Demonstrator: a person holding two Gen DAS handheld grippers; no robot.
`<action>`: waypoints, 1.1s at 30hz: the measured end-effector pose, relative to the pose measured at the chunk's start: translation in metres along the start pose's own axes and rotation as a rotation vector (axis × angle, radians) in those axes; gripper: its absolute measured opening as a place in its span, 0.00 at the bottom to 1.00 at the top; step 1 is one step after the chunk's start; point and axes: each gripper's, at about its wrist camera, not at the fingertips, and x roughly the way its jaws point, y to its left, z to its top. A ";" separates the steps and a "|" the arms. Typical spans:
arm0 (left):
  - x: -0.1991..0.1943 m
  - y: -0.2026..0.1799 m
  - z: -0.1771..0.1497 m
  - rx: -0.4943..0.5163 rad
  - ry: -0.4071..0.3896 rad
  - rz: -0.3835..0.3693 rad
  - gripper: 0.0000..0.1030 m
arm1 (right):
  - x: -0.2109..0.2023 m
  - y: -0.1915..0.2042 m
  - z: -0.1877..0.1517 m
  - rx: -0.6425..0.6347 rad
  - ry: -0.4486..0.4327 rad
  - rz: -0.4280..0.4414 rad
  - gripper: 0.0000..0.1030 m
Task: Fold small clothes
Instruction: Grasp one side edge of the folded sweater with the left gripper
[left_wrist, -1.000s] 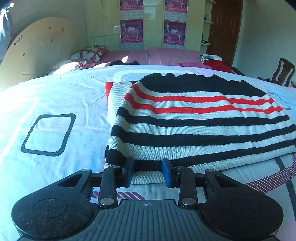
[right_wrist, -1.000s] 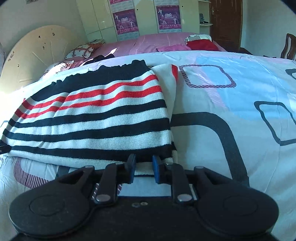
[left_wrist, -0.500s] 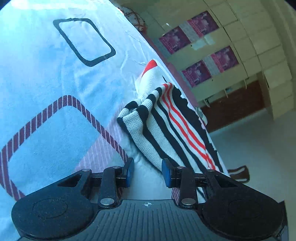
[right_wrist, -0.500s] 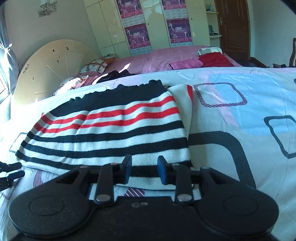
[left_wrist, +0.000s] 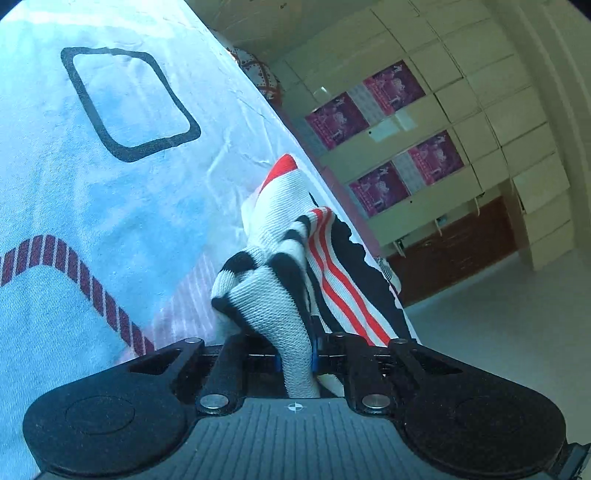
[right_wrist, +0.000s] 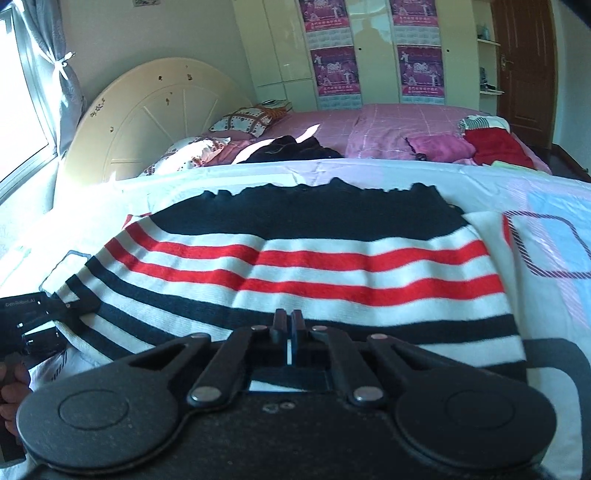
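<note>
The striped sweater (right_wrist: 295, 266) lies spread on the bed (right_wrist: 546, 332), filling the middle of the right wrist view, its black band toward the top, two red stripes across the centre and black-and-white stripes toward the lower edge. The bed cover is pale blue and white with rounded square outlines printed on it.

The right gripper (right_wrist: 287, 325) sits at the lower centre of that view with its jaws pressed together; a thin sliver of white knit shows between the pads, so it pinches the sweater's near edge. At the far left of the same frame the left gripper (right_wrist: 79, 304) reaches in from the edge and meets the sweater's left corner, with part of a hand (right_wrist: 11, 384) below it.

In the left wrist view the frame is strongly tilted (the bed runs up the left side, the wardrobe (left_wrist: 461, 122) with its purple posters leans across the upper right). There the left gripper (left_wrist: 294, 356) is closing on a bunched white fold of the sweater (left_wrist: 280, 306), which stands up between its blue pads, the fabric touching both. The rest of the garment trails toward the frame's centre right.
</note>
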 end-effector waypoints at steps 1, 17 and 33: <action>-0.002 0.001 -0.001 0.000 -0.014 -0.014 0.13 | 0.005 0.006 0.003 -0.015 -0.001 0.005 0.03; 0.000 0.007 0.006 0.038 -0.006 -0.005 0.12 | 0.055 0.023 0.007 -0.038 0.007 -0.014 0.00; 0.004 0.002 0.016 0.073 0.027 0.005 0.12 | 0.057 0.020 0.008 0.000 0.008 -0.012 0.00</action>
